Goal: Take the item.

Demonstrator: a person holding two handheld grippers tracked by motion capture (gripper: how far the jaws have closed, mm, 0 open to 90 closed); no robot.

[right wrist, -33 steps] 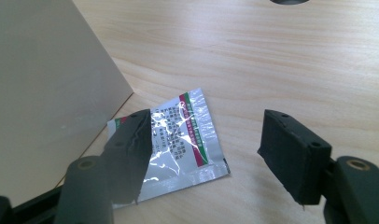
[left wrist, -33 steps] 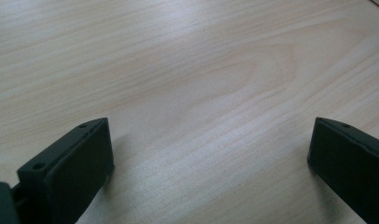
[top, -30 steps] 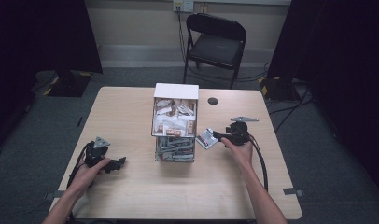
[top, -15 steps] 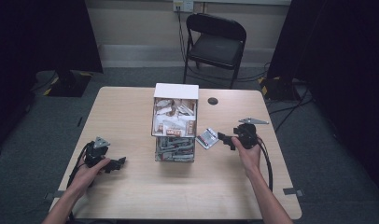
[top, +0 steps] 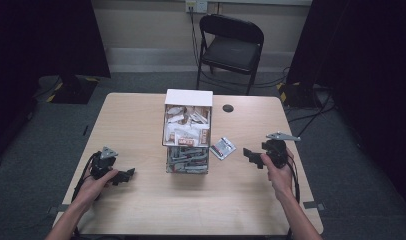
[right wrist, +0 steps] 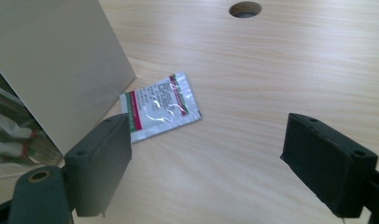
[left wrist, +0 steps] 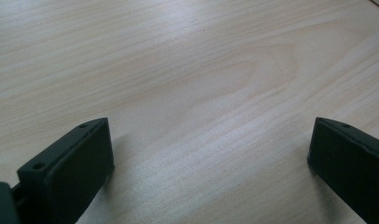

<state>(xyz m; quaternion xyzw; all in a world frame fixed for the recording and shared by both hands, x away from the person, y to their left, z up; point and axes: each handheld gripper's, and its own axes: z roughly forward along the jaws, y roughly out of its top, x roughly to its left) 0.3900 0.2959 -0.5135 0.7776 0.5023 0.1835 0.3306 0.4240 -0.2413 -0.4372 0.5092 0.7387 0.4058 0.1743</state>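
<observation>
- We see a pale wooden table from above, with a person's forearms coming in from the near edge, a two-jaw gripper in each hand.
- The right gripper hovers over the right part of the table, its jaws spread wide with nothing between them.
- A small foil packet with a red and green label lies flat on the table, just right of the box and a little left of the right gripper. In the right gripper view the packet sits beyond the left jaw, apart from both jaws.
- The left gripper rests low at the near left, well apart from the packet. Its jaws are also spread, with bare wood between them.
- We judge that one packet is out of the box and set down; many more remain inside, so the work looks early.
- A white cardboard box full of similar packets stands at the table's middle, with a clear bin touching its near side.
- The box wall stands close to the packet and would crowd a regrasp.
- A round cable hole lies farther back; a black folding chair stands beyond the table.
</observation>
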